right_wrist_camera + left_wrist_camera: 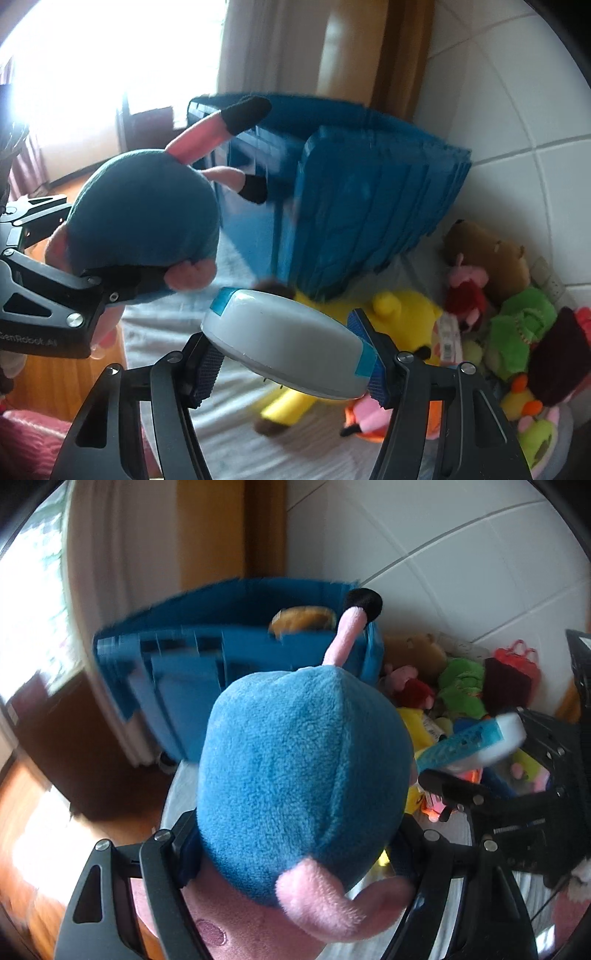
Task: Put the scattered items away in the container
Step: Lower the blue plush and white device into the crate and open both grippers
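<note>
Both grippers tilt down toward the blue bin [229, 657]: left gripper [295, 853] jaws clamp a blue plush [303, 790], right gripper [291, 363] jaws clamp a white case [284, 350].

Blue crate [207, 664], blue-pink plush [303, 794]

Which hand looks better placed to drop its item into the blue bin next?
Left, probably: its plush sits right before the bin, whereas the right gripper's white gadget is lower and farther back.

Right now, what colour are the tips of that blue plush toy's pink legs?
Black. The blue plush toy shows both black-tipped legs best in the right wrist view.
</note>
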A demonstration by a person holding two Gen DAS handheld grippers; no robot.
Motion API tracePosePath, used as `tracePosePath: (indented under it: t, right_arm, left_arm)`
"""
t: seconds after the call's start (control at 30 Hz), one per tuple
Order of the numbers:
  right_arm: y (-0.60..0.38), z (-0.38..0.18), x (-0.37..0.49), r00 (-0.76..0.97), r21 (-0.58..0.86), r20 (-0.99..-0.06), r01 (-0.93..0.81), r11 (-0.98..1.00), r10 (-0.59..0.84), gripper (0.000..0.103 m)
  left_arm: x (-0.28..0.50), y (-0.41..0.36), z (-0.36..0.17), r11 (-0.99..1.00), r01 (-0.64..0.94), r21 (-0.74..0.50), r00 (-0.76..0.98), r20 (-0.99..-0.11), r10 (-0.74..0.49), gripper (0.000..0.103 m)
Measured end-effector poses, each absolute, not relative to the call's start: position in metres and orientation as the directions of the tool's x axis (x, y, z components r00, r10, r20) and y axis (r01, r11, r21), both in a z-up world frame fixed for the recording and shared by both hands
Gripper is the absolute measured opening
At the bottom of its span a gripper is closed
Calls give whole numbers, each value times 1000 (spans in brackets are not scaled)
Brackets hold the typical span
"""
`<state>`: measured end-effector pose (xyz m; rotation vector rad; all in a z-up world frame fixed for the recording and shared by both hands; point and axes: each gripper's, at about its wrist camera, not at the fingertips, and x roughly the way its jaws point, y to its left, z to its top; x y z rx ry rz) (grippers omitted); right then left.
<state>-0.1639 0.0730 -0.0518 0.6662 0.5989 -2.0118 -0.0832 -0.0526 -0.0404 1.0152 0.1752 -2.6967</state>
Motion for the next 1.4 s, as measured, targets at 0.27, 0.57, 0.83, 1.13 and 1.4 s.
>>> tracePosePath:
  t: [0.27,0.57,0.83,1.13,1.4]
  right_arm:
    - [21,-5,-134,-602,-177,-580,751,-636,-549,64]
    - [-38,41,-138,-690,-207,-516,676,-707,-508,64]
    - [-84,52,-192,-657,-171,-532,701,-693,-534,64]
    - [-113,27,-265,-603,-145,-612,721,-677,-511,64]
    - [-132,3,-297,-549,-133,-678,745,-653,-489,69]
  left_arm:
    - [-75,-135,15,-992,124,20,-803,-586,-112,79]
    - [-117,-205,60,-998,65,-12,-871,-489,-51,79]
    - [-202,-248,75,-992,124,-5,-840,-533,-102,79]
    - [-290,-272,49,-983,178,49,-786,-594,-172,82]
    - [-338,-274,26,-980,188,62,-717,-673,-180,96]
